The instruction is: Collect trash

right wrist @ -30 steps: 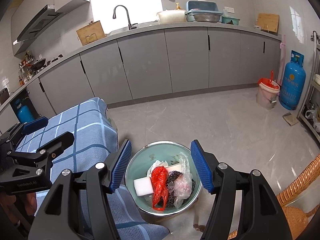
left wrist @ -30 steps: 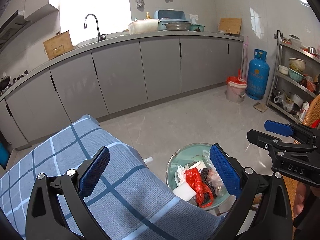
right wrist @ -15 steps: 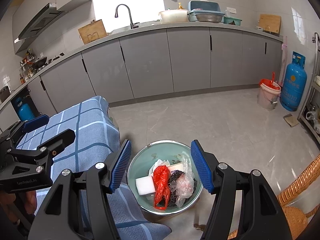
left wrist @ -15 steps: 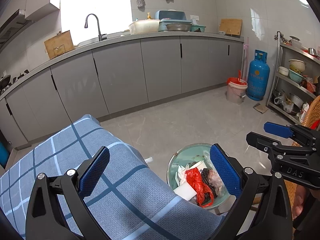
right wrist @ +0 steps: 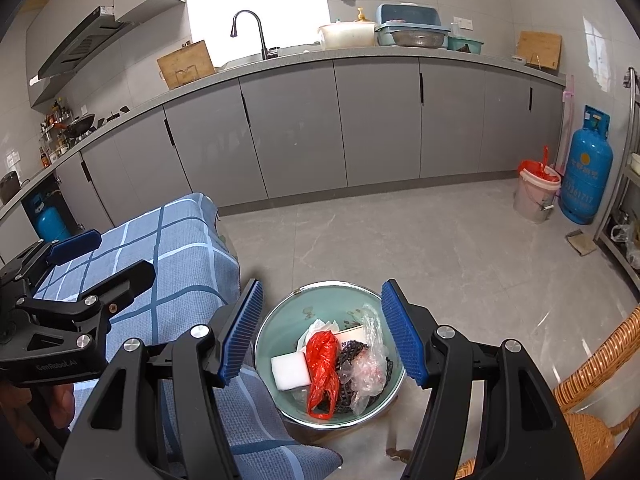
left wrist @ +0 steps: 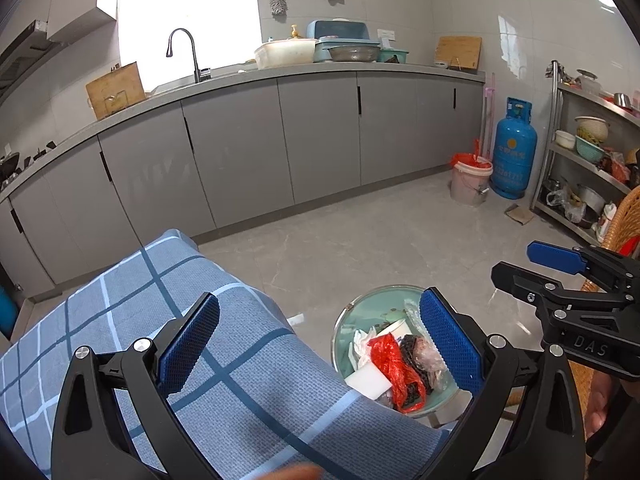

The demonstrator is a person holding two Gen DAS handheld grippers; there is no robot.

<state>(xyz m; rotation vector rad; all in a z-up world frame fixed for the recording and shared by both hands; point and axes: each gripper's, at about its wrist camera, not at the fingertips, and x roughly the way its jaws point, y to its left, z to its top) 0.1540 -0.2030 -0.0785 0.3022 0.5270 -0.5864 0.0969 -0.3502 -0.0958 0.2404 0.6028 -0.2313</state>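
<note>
A teal bowl-shaped bin [right wrist: 280, 320] stands on the floor beside the table and holds trash: a red plastic bag [right wrist: 322, 364], a white foam block [right wrist: 291, 370], clear plastic [right wrist: 370, 364] and dark scraps. It also shows in the left wrist view [left wrist: 360, 312]. My right gripper [right wrist: 320, 336] is open and empty, above the bin. My left gripper [left wrist: 316, 344] is open and empty, over the edge of the blue checked tablecloth [left wrist: 200, 352]. Each gripper shows in the other's view: the right one [left wrist: 560, 276], the left one [right wrist: 92, 256].
Grey kitchen cabinets [right wrist: 360, 128] run along the far wall. A blue gas cylinder [right wrist: 586, 168] and a pink bucket with a red bag [right wrist: 534, 192] stand at the far right. A wicker chair [right wrist: 584, 400] is at my right. A steel shelf rack [left wrist: 588, 164] lines the right wall.
Both grippers stay open and empty. The views have shifted only slightly; the bin and its trash have not moved.
</note>
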